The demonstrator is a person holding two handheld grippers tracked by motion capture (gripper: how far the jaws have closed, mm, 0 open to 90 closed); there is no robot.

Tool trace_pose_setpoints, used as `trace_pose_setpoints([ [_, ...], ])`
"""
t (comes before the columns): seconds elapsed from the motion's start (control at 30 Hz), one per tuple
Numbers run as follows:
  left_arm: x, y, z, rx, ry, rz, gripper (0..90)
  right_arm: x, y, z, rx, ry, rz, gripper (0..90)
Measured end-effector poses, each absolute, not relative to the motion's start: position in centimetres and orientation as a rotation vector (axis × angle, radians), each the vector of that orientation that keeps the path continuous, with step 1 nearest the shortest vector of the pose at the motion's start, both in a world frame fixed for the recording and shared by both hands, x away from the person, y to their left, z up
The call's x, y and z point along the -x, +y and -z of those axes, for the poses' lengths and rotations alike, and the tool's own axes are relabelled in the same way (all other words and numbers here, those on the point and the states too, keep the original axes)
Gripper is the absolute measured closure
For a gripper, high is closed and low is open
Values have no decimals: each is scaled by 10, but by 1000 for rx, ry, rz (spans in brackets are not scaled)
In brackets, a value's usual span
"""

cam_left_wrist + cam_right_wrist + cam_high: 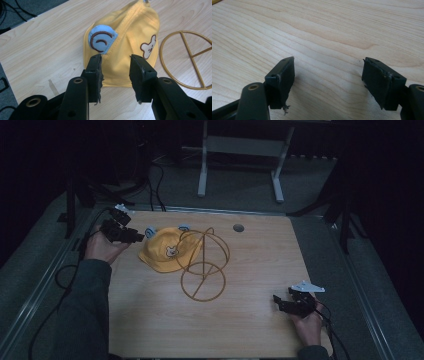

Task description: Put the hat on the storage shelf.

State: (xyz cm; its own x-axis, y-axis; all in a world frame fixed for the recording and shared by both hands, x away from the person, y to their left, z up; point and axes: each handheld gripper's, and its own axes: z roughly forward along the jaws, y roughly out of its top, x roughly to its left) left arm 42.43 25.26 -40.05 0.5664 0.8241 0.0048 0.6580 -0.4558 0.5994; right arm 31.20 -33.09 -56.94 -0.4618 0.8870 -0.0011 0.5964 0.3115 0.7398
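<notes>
The yellow cap [130, 47] lies flat on the table [150, 320], touching the gold wire stand [204, 265], not yet gripped. The left hand-held gripper [115, 61] hovers at its edge, jaws apart around nothing. The right hand-held gripper [284, 302] rests wide open, well apart, so the pick-up and whatever follows are left.

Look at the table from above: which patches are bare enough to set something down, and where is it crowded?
Bare wood runs along the table near edge between the two forearms, below the gold wire stand. The right side, from the round hole down to the right tongs, is also free. It is crowded far left, where the yellow cap touches the stand and the left tongs reach in.
</notes>
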Motion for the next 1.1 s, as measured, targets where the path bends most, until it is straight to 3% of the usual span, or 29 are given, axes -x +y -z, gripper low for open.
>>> trace_pose_setpoints([
  [1.1,-455,217,378,-2307,1125,-354,566,-312,-331,569,-1314,2179,-961,255],
])
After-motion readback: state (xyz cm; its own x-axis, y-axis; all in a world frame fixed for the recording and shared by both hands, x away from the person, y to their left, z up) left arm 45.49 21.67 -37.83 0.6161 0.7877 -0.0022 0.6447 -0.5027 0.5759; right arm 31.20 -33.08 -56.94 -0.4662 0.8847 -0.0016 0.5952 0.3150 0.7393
